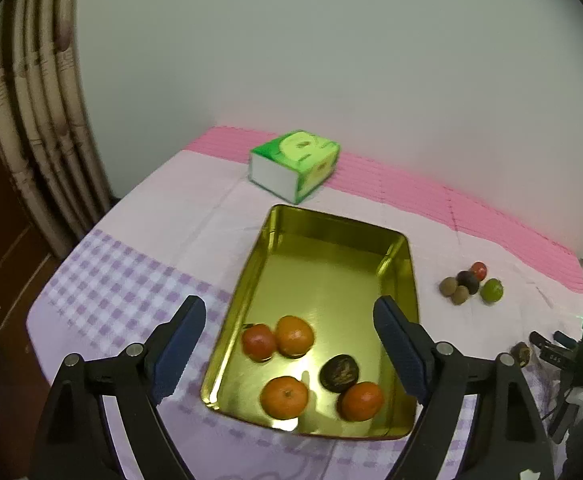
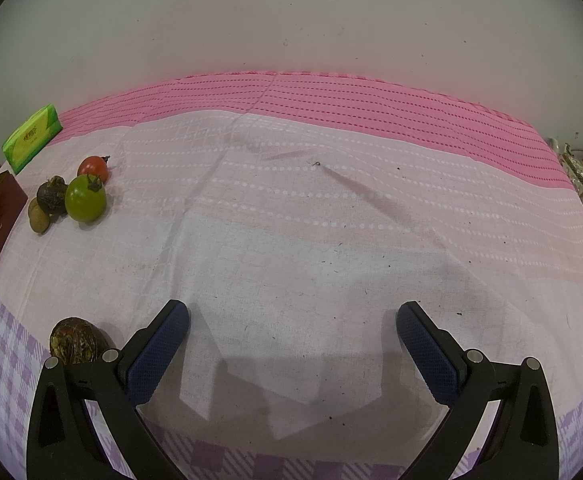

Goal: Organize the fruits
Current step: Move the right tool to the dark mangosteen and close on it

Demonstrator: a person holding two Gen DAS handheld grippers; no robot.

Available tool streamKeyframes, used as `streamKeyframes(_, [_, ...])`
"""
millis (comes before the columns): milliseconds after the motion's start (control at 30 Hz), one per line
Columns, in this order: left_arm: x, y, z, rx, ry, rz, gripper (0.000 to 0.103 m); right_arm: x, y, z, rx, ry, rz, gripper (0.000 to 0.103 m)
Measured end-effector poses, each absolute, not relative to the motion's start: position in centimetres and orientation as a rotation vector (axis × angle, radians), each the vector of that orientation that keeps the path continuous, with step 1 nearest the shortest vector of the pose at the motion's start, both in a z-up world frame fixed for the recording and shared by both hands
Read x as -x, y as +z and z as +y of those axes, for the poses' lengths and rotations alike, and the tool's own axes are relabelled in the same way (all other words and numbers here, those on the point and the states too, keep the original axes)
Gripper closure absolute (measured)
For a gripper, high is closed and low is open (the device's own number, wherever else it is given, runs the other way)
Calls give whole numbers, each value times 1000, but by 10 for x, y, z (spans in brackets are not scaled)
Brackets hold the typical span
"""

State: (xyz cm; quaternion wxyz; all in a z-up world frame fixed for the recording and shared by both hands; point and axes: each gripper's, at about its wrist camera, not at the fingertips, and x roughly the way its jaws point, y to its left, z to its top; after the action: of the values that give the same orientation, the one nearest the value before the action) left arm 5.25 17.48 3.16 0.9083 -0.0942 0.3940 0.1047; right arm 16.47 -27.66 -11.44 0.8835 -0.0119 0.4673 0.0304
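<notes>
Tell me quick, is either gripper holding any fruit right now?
Left gripper: open, holding nothing, above the gold tray.
Right gripper: open, holding nothing, over bare tablecloth.

Clothed table [image 2: 291, 240]: tin [image 1: 371, 236], fruit [image 2: 85, 199].

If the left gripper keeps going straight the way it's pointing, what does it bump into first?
Probably the gold tray. The open left gripper points down into it, at the bare floor just beyond the nearest orange. Depth is hard to judge, so it might graze that orange first.
</notes>
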Motion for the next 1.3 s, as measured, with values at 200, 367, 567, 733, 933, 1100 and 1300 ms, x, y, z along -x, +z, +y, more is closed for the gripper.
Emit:
streamKeyframes(200, [-43,27,182,155,283,869,20,-167,-113,-279,25,64,992,0])
streamKeyframes(367, [-33,23,185,143,291,863,20,-170,-112,-278,16,44,1011,0])
streamKeyframes(567, [-24,18,192,183,281,874,20,-170,-109,-273,2,6,1028,1])
streamKeyframes(733, [-23,10,195,204,277,920,20,-159,-84,-258,1,36,954,4])
streamKeyframes(933, [-23,9,189,158,292,930,20,-142,-57,-225,31,142,918,12])
streamKeyframes(1100, [-22,8,192,168,300,938,19,-132,-57,-193,65,225,946,27])
streamKeyframes(1300, [-22,7,197,192,315,938,19,-128,-74,-176,71,262,1007,44])
